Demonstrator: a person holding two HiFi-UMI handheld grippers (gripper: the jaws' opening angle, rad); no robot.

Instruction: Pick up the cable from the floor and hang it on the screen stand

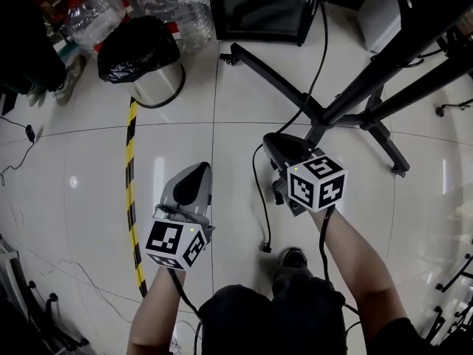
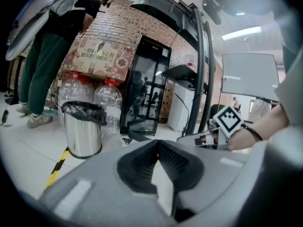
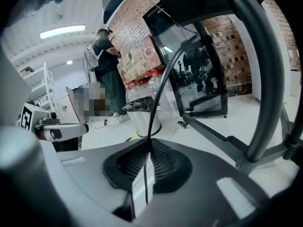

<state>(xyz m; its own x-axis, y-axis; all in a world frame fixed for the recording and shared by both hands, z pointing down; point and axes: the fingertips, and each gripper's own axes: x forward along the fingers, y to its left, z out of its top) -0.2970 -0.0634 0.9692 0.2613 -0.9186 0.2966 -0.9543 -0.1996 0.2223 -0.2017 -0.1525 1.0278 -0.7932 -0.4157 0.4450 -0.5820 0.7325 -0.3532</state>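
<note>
A thin black cable (image 1: pixel 256 187) trails from my right gripper (image 1: pixel 276 145) down to a plug on the white floor, and another stretch climbs toward the screen stand (image 1: pixel 347 103). In the right gripper view the cable (image 3: pixel 157 96) runs up out of the jaws, with the right gripper (image 3: pixel 150 144) shut on it. The stand's black post (image 3: pixel 265 79) rises close on the right. My left gripper (image 1: pixel 198 171) hovers over the floor to the left, apart from the cable. In its own view the left gripper (image 2: pixel 156 144) is shut with nothing in it.
A steel bin with a black bag (image 1: pixel 140 50) and water bottles (image 1: pixel 177 6) stand at the back left. Yellow-black tape (image 1: pixel 131 176) runs down the floor. A person (image 2: pixel 52 56) stands by the bin. The stand's legs (image 1: pixel 384 135) spread across the floor to the right.
</note>
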